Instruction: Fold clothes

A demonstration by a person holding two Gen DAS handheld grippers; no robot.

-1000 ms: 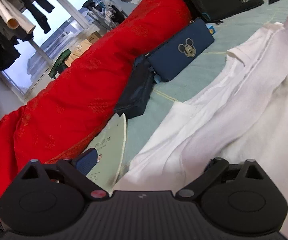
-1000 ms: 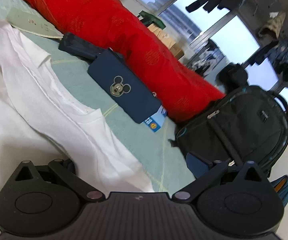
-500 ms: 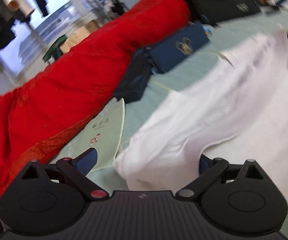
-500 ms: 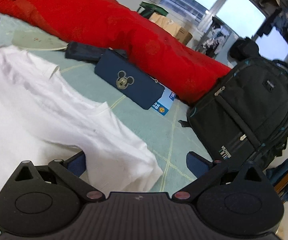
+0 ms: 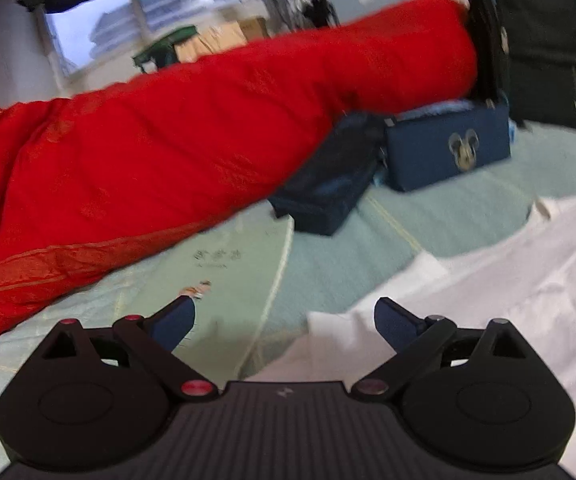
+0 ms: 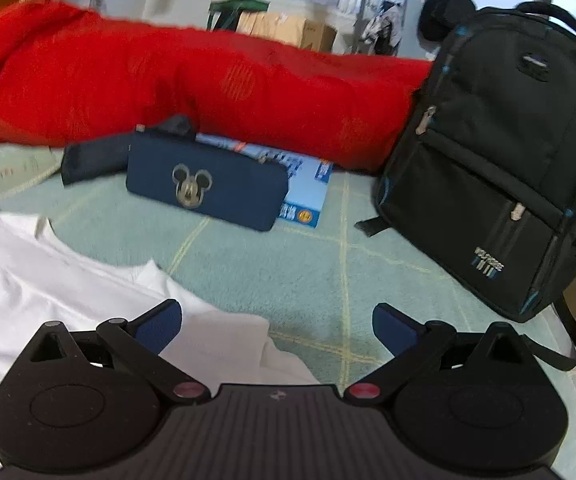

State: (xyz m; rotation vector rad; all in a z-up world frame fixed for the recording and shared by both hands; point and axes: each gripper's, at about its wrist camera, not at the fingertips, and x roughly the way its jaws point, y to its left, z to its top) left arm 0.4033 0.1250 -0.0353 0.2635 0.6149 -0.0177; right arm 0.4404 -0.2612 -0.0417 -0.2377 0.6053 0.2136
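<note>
A white shirt (image 5: 500, 280) lies flat on the pale green mat, filling the lower right of the left wrist view. The same white shirt (image 6: 48, 272) fills the lower left of the right wrist view. My left gripper (image 5: 284, 316) stands open just above the shirt's left edge, with nothing between its blue pads. My right gripper (image 6: 274, 320) is open too, over the shirt's right corner, and holds nothing.
A long red quilt (image 5: 192, 136) runs along the back. In front of it lie a navy Mickey pouch (image 6: 204, 184), a dark folded cloth (image 5: 324, 196), a green booklet (image 5: 224, 280) and a blue leaflet (image 6: 308, 196). A black backpack (image 6: 496, 152) stands at the right.
Both grippers have let go of the shirt and drawn back and level. The shirt, lifted and draped a second ago, now lies flat on the mat.
</note>
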